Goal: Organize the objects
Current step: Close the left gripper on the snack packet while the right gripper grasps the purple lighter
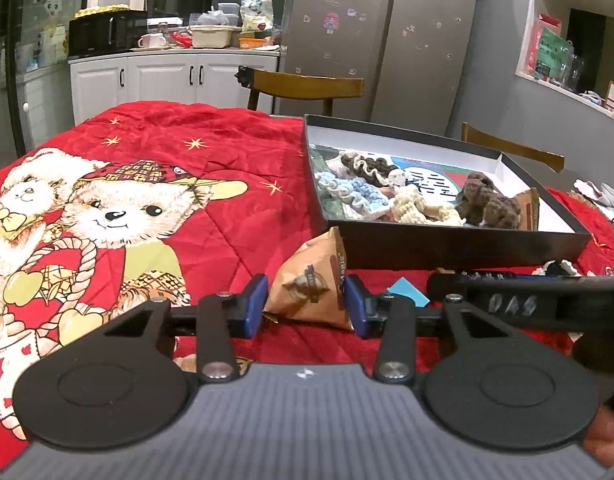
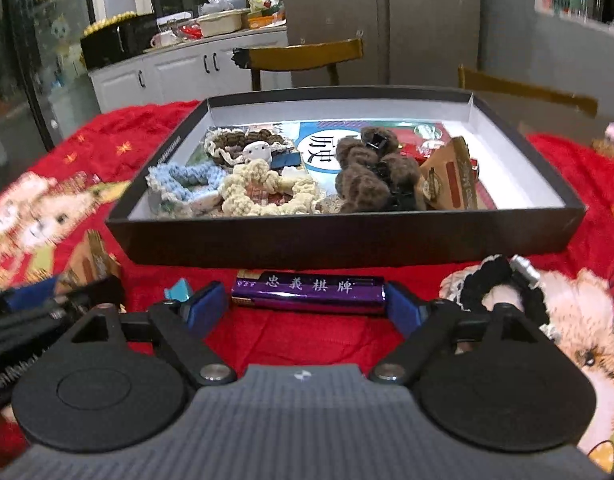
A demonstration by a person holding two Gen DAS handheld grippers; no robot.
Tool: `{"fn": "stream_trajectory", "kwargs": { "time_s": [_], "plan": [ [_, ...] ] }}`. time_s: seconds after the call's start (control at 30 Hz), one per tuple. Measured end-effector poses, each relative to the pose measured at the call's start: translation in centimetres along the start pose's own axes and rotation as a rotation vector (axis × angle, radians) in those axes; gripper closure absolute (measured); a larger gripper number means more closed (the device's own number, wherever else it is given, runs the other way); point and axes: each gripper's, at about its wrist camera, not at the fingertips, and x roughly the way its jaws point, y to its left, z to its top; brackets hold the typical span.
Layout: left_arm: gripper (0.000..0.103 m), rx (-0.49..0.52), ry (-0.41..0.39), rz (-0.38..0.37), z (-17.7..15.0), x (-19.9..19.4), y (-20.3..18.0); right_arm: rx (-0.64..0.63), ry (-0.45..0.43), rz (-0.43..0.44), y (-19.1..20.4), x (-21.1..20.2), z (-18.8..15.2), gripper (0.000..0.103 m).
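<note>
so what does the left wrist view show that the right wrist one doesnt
Only the left wrist view: the left gripper open around a tan snack packet, with the big teddy bear print in full.

Only the right wrist view: the right gripper straddling a purple card box, jaws apparently just touching its ends, and a black scrunchie to its right.

Both: the black box of crocheted items, the red blanket and a small blue piece.

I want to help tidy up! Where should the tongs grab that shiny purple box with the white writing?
Grab the purple box by its two short ends. It lies flat and sideways on the red blanket, just in front of the black tray, and looks slim. The right tongs are open with one blue pad already beside each end, so coming in low from the near side and closing should probably work.
</note>
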Motion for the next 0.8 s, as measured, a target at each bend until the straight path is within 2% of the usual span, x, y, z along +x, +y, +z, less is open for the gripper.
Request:
{"fn": "stream_trajectory", "kwargs": {
  "time_s": [0.07, 0.3, 0.8],
  "plan": [
    [0.055, -0.001, 0.001, 0.000, 0.0, 0.0, 0.0, -0.012, -0.016, -0.024, 0.2, -0.1, -0.3, 0.022],
    [0.055, -0.002, -0.007, 0.005, 0.0, 0.0, 0.1, -0.011, -0.022, -0.018, -0.1, -0.6, -0.4, 0.023],
    [0.056, 0.037, -0.045, 0.025, -0.2, -0.5, -0.5, 0.026, -0.016, 0.036, -1.0, -1.4, -0.4, 0.023]
  ]
}}
